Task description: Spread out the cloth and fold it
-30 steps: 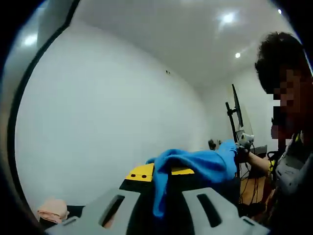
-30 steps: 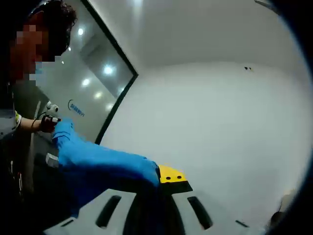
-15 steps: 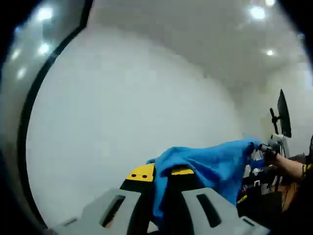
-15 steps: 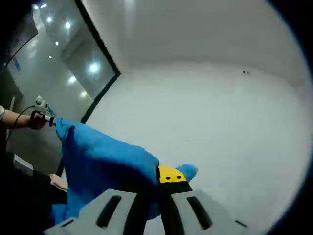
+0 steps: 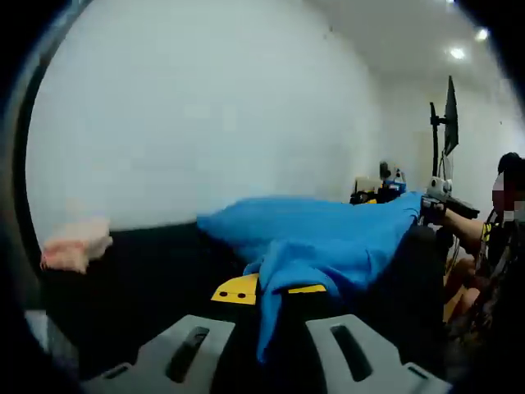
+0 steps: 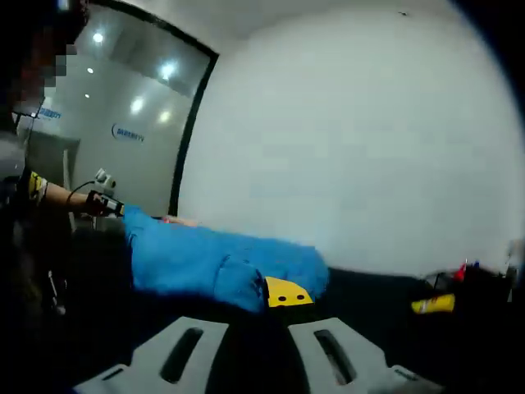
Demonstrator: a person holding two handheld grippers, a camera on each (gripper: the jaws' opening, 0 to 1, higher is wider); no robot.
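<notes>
Between the two claws, the blue cloth point(image 5: 316, 238) hangs stretched above the dark tabletop point(image 5: 139, 271).
Left claw point(image 5: 271, 328) and right claw point(image 6: 262, 316) each pinch a corner, apparently pulling apart to spread it flat; pink cloth point(image 5: 74, 246) lies aside.

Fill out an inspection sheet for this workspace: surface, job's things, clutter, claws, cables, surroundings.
Surface: dark tabletop, mostly bare.
Job's things: blue cloth stretched between both claws, sagging toward the table.
Clutter: folded pink cloth at the table's far edge; small yellow object and a red-tipped item, too blurred to identify.
Claws: left claw shut on a cloth corner; right claw shut on the opposite end.
Cables: a thin lead at the person's wrist in the right gripper view.
Surroundings: white wall, monitor on a stand, glass partition, ceiling lights.
</notes>
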